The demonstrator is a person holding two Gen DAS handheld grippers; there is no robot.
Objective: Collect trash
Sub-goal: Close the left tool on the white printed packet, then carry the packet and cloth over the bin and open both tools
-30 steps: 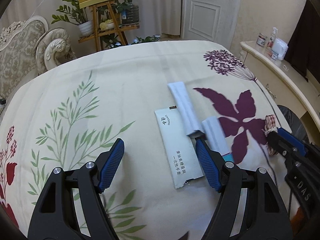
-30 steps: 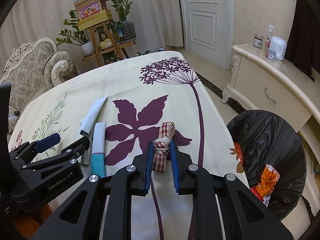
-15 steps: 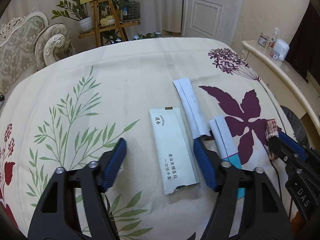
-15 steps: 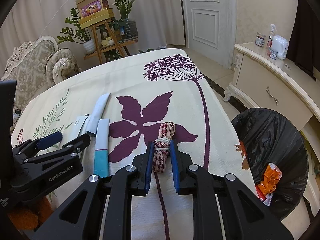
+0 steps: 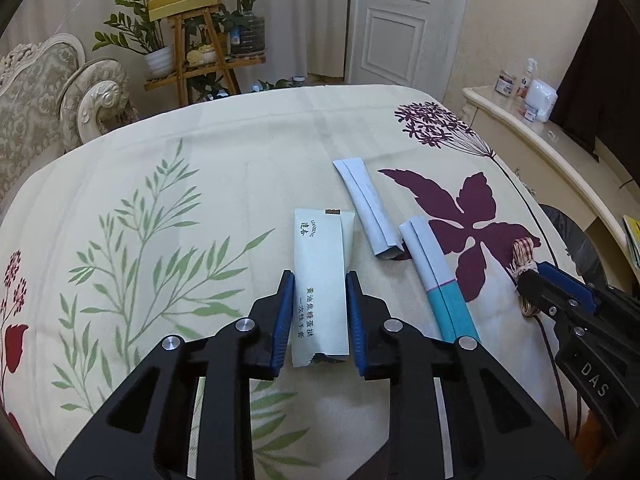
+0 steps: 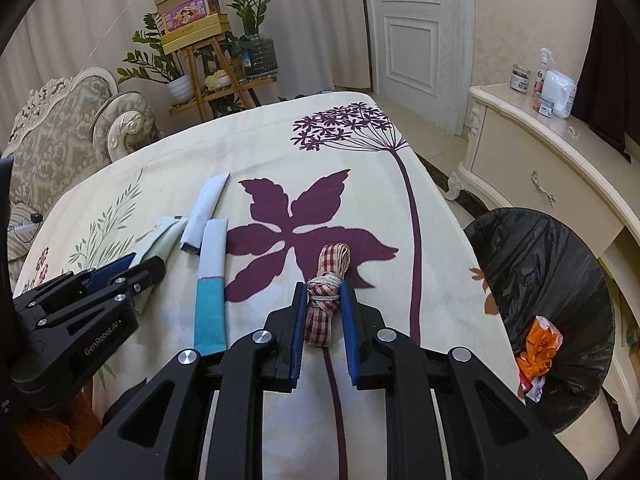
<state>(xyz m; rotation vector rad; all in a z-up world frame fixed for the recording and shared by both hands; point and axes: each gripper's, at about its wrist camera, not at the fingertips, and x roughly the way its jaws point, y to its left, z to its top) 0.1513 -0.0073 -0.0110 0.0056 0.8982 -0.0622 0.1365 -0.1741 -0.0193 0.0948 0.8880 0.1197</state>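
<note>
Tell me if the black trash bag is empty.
No: the black trash bag already holds orange wrappers near its bottom in the right wrist view.

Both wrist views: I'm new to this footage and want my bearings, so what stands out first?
The left tool has its blue pads on either side of a pale green packet printed with Chinese text, lying on the floral tablecloth. The right tool is shut on a red-checked ribbon bundle. A black-lined trash bin stands beside the table at the right.

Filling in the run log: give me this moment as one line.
left gripper: closed on white wrapper | right gripper: holding checked ribbon bundle | trash bin: beside table, right
</note>
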